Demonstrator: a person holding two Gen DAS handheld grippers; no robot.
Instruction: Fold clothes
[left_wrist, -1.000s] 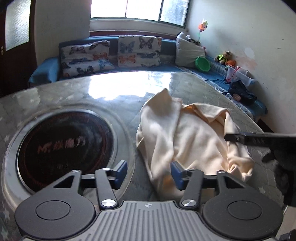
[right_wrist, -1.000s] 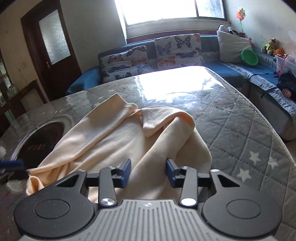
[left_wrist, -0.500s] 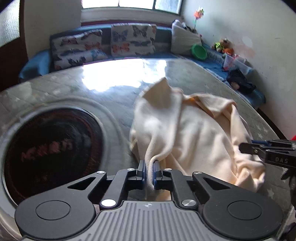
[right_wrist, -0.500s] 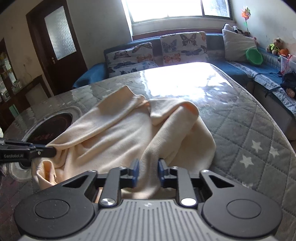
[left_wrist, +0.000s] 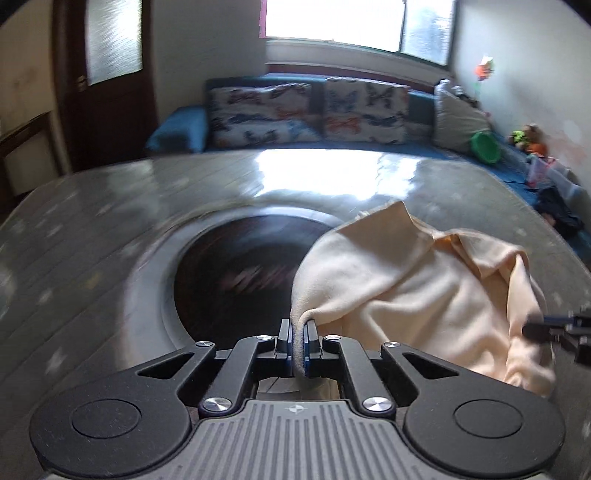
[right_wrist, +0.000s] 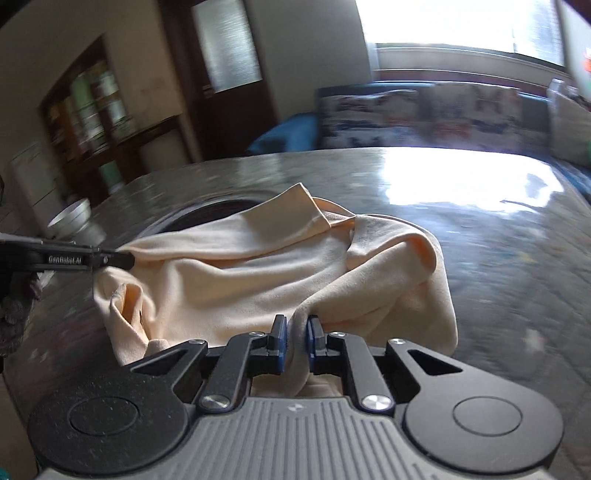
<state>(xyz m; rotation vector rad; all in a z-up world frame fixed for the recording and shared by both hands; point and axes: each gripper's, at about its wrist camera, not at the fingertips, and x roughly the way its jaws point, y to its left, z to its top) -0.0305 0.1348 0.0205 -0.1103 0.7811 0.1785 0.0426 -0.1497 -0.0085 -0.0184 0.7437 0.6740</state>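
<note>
Cream garment (left_wrist: 424, 291) sits rumpled on the quilted table (left_wrist: 110, 229), at about three o'clock from the dark round inset (left_wrist: 236, 280) in the tabletop, its near edge draped a little over that inset's rim. No fold is in it yet as I read it: one sleeve (right_wrist: 258, 225) juts toward twelve o'clock, the body bunches in soft ridges, and the collar area lies twisted. So I judge we are at the very start, with the cloth only just picked up, and spreading, squaring and every fold itself left to do.

My left gripper (left_wrist: 298, 343) is at six o'clock in its own view, jaws clenched on a pinch of the garment's hem; the fabric runs straight up out of the blue pads. Those jaws have just been closing, with cloth between them. My right gripper (right_wrist: 295, 345) is likewise clamped on a gathered edge, jaws just closed in with fabric squeezed between the pads. Each gripper shows in the other's view at the far side of the cloth, so I hold it at two opposite ends.

Containers now: a pale round cup or bowl (right_wrist: 74, 221) stands at nine o'clock beyond the left gripper, contents hidden from me. A green bowl (left_wrist: 485, 147) rests on the blue sofa (left_wrist: 177, 129) at two o'clock; I cannot see inside it.
</note>
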